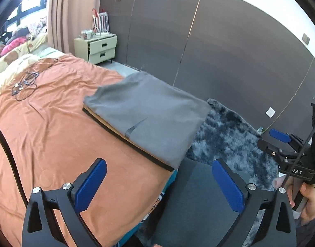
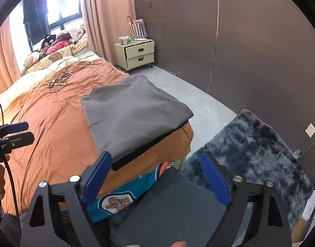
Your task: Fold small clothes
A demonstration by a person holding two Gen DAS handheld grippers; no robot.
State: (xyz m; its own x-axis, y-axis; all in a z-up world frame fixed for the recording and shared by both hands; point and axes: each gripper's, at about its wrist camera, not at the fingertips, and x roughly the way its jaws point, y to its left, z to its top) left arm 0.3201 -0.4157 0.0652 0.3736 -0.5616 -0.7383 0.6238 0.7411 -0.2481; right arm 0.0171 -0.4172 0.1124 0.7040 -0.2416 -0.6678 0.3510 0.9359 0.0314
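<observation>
**Both grippers released above the folded grey garment**

The left gripper (image 1: 158, 182) has its blue-padded jaws spread wide with nothing between them. The right gripper (image 2: 157, 177) is likewise released and empty. The folded grey cloth garment (image 1: 149, 115) lies ahead of both sets of jaws, on a flat black-edged board (image 2: 134, 158) at the corner of the orange bedspread (image 1: 54, 123).

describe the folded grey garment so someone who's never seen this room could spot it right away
Start at the big bed with the orange cover and go to its near corner, the one closest to the shaggy blue-grey rug on the floor. The folded grey garment lies there on a thin black-edged tan layer. It is the only flat, smooth grey rectangle on the orange.
</observation>
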